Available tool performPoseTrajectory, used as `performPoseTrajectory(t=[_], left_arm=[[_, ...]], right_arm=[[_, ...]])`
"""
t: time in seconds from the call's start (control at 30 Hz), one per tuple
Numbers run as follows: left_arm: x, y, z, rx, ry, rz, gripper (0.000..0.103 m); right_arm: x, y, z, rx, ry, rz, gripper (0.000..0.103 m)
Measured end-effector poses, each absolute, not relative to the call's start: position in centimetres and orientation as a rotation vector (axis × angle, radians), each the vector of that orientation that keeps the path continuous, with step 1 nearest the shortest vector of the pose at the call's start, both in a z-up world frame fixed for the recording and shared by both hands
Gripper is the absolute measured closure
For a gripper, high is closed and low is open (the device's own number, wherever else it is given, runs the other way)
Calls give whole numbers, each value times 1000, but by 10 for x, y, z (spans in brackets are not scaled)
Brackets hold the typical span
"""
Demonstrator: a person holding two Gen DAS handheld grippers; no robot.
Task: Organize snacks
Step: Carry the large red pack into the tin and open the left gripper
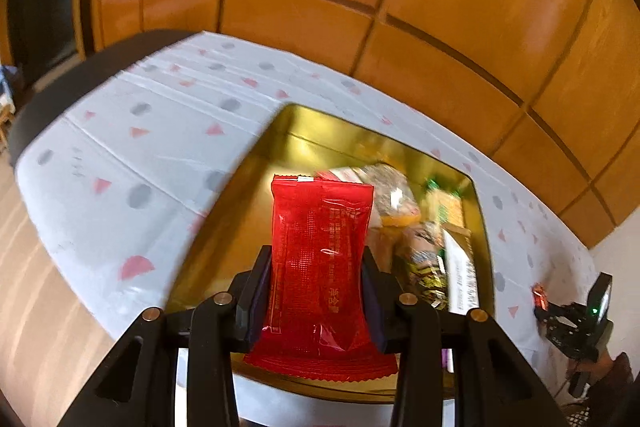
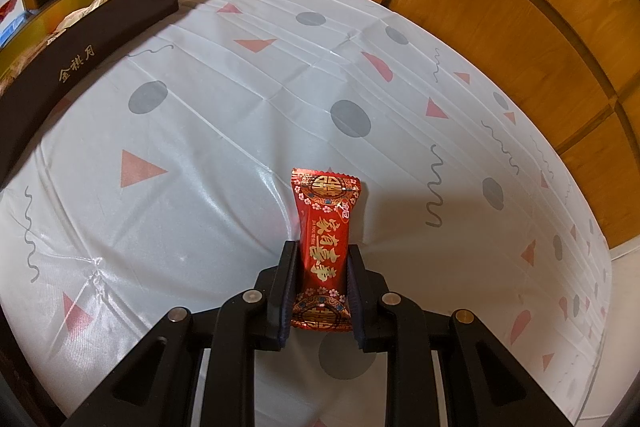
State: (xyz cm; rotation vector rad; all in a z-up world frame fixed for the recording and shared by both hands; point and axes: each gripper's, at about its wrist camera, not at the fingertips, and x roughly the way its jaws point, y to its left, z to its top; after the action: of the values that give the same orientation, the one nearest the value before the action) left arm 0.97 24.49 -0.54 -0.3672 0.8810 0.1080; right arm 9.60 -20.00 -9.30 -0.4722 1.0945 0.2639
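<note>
Nearest in the left wrist view, the left claw [image 1: 318, 301] is clamped on a plain red snack packet [image 1: 320, 267], pinched across its lower half so the packet stands up between the fingers; its fine print is too small to read beyond a few pale characters down one side. Just beyond and below it lies the gold-lined box [image 1: 240, 211], already holding several wrapped snacks [image 1: 420, 235] along its right side, with the left part of the floor bare. At the far right edge of that view the right claw [image 1: 560, 315] shows small over the worktop [image 1: 120, 155]. In the right wrist view, the right claw [image 2: 322, 285] is drawn narrow on a red candy wrapper [image 2: 326, 247] with gold Chinese characters and a double-happiness emblem at each end; a line of small Latin letters runs down the side but is not legible. It hangs over the patterned cloth, well apart from the box [image 2: 92, 39], whose dark outer wall carries gold characters reading 金祺月. The step in hand looks like stowing: the left packet seems ready to be lowered into the bare left part and released, while the right candy needs carrying across to the box first.
</note>
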Motion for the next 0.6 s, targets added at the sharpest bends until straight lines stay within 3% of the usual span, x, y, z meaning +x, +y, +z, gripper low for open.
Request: performPoseTrajectory(t=[0.37, 0.6], left_arm=[[65, 191, -62, -222, 1109, 63, 61], [60, 196, -62, -225, 1100, 87, 60]], right_arm=[[96, -200, -93, -477, 1093, 263, 79], [95, -198, -94, -492, 1088, 260, 79]])
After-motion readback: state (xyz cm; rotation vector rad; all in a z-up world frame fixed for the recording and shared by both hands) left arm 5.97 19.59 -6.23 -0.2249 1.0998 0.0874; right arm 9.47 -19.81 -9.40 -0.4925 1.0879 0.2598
